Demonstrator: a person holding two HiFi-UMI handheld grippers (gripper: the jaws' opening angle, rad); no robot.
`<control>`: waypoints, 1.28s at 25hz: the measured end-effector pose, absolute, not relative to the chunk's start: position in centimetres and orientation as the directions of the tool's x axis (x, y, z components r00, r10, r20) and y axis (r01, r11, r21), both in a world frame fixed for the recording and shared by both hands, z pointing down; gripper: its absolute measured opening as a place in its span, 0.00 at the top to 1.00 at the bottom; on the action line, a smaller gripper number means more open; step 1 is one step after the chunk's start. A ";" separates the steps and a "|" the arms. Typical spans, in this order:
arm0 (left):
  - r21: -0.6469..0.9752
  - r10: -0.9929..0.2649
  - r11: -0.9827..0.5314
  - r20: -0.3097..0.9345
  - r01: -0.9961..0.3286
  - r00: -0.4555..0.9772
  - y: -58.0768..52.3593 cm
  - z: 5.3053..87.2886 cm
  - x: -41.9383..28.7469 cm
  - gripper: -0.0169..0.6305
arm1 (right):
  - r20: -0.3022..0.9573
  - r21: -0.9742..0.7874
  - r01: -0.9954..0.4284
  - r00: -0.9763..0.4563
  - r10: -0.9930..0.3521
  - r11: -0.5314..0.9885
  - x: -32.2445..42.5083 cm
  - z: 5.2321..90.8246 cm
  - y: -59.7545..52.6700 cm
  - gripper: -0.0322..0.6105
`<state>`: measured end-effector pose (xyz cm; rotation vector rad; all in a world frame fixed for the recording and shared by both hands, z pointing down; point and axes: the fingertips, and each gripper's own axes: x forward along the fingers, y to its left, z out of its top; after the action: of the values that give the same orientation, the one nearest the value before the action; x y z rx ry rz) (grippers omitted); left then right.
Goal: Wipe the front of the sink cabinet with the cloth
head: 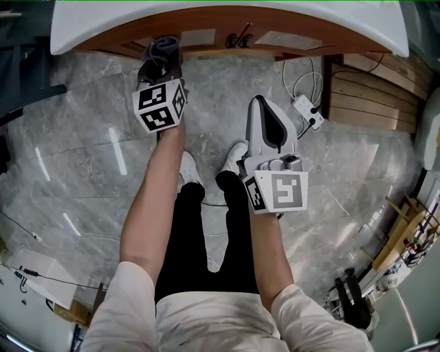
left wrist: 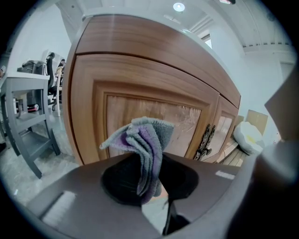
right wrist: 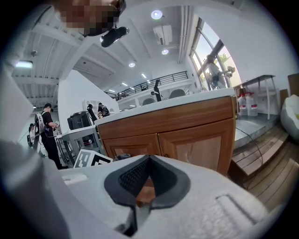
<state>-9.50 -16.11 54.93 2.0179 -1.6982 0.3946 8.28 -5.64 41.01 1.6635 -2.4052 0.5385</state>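
Grey-and-purple cloth (left wrist: pixel 148 147), bunched into soft folds, stands up from the left gripper (left wrist: pixel 150 184), whose dark fingers (left wrist: pixel 117 179) pinch its lower end. It is held just in front of the wooden cabinet (left wrist: pixel 140 88), level with the left door's inset panel. Whether the fabric is touching the wood cannot be told from any view. Seen from the head view, the cloth sits right under the white sink (head: pixel 206 17) rim, at the cabinet's left side.

The right gripper (head: pixel 265 103) hangs back over the marble floor (head: pixel 82 151), well apart from the cabinet — its fingers (right wrist: pixel 126 179) are pressed together with nothing between them.

As a judgement, the wipe looks to be at or near its start. The cloth is in hand and brought up to the front, yet the door with the dark metal handles (left wrist: pixel 204 142) and the one beyond it lie off to the right — most of the front appears left to cover. No view shows which parts are already clean.
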 end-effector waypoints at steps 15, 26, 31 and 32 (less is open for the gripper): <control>0.181 -0.827 -0.152 0.515 -0.972 0.225 -16.5 55.4 -5.3 0.85 | 0.353 -0.209 -0.935 -0.344 -0.870 0.285 11.0 41.5 -5.5 0.95; 0.201 -0.815 -0.179 0.518 -0.963 0.260 -16.7 55.4 -2.6 0.85 | 0.355 -0.234 -0.934 -0.341 -0.870 0.270 12.1 41.8 -6.0 0.95; 0.210 -0.803 -0.207 0.521 -0.956 0.288 -16.8 55.4 -0.8 0.85 | 0.358 -0.240 -0.934 -0.339 -0.870 0.265 12.7 41.9 -6.1 0.95; 0.208 -0.801 -0.215 0.522 -0.954 0.294 -16.8 55.3 -0.5 0.85 | 0.359 -0.241 -0.935 -0.337 -0.870 0.262 13.0 41.8 -6.2 0.95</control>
<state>-0.54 -16.78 55.34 2.0794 -1.5622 0.4156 12.97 -6.18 41.84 1.7100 -2.3690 0.6225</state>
